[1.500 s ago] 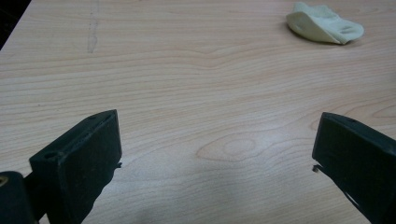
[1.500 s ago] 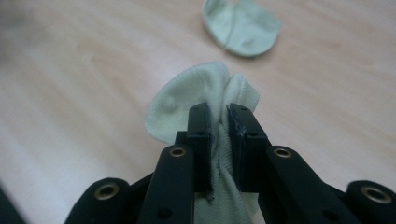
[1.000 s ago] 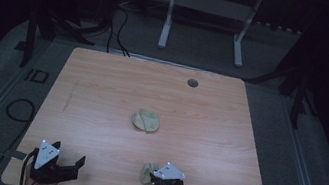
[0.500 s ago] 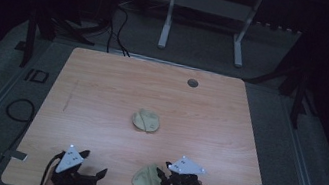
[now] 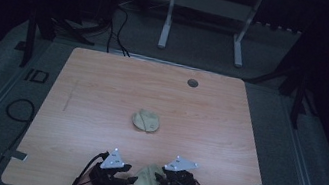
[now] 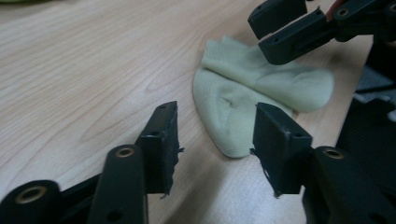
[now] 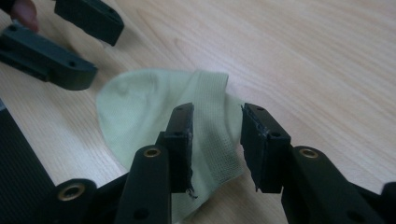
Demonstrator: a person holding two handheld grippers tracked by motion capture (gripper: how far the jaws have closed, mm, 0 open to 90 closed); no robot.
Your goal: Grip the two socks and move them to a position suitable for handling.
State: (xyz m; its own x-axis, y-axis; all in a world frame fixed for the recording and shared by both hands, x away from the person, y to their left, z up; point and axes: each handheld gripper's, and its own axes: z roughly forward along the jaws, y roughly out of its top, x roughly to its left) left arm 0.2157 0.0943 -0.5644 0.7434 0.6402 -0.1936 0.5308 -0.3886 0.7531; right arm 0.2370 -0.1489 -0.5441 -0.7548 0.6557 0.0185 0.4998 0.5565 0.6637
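Your left gripper (image 5: 130, 180) has slid across the near edge of the table (image 5: 101, 92) toward the pale green sock (image 5: 150, 179), and it now sits just beside it on the left. Its jaws have just been closing, and now they stand partly open with only bare wood between them; in the left gripper view the sock (image 6: 243, 100) lies just past the tips, a bit toward the right one. Your right gripper (image 5: 163, 179) has moved only a little and sits at the sock's right side. Its jaws have opened some and now hold a middling gap. In the right gripper view the sock (image 7: 154, 116) lies flat on the wood under and between those jaws, with its ribbed cuff in the gap, but the pads do not squeeze it. So you hold nothing in either tool. A second pale green sock (image 5: 146, 120) lies bunched up near the middle of the table, well apart from both hands. A small dark round hole (image 5: 192, 82) sits near the far edge.
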